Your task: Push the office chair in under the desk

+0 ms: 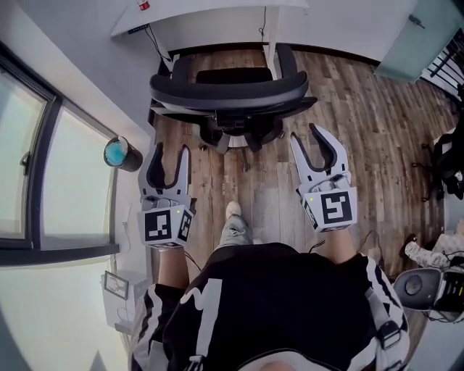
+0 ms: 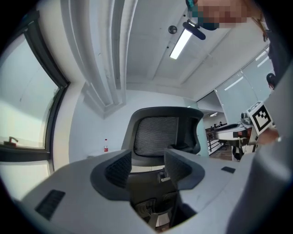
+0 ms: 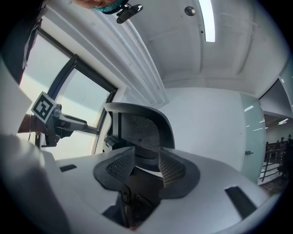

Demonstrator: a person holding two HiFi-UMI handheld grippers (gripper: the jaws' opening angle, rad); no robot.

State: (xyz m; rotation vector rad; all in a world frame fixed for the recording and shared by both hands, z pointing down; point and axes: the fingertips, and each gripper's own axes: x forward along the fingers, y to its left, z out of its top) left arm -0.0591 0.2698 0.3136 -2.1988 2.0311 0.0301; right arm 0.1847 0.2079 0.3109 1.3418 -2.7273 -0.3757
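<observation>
Closest to the camera, person: is standing on the wood floor point(image 1: 362, 123), wearing a black top with white marks, with one light shoe point(image 1: 233, 224) poking forward.
Left gripper point(image 1: 172, 147): is pointing at the chair with its jaws standing apart. Nothing is sitting between them, and it is touching nothing.
Right gripper point(image 1: 303, 131): is pointing at the chair too, with its jaws standing apart and nothing between them. It is reaching a bit closer to the chair than the other one, but it is not touching it.
Office chair point(image 1: 230, 90): is standing just past both grippers, turning its black mesh back to the person and pointing its arms at the desk. Its seat seems to be sitting partly under the desk edge, but the chair back is hiding that spot.
Desk point(image 1: 217, 18): is standing white against the far wall, right beyond the chair. A small bottle point(image 2: 105, 147) with a red label is standing on its left part.
Window point(image 1: 43, 167): is running along the left side. A round dark thing point(image 1: 119, 153) with a blue top is sitting beside it, near the left gripper.
Far right: another dark chair point(image 1: 449, 156) is standing well apart.
</observation>
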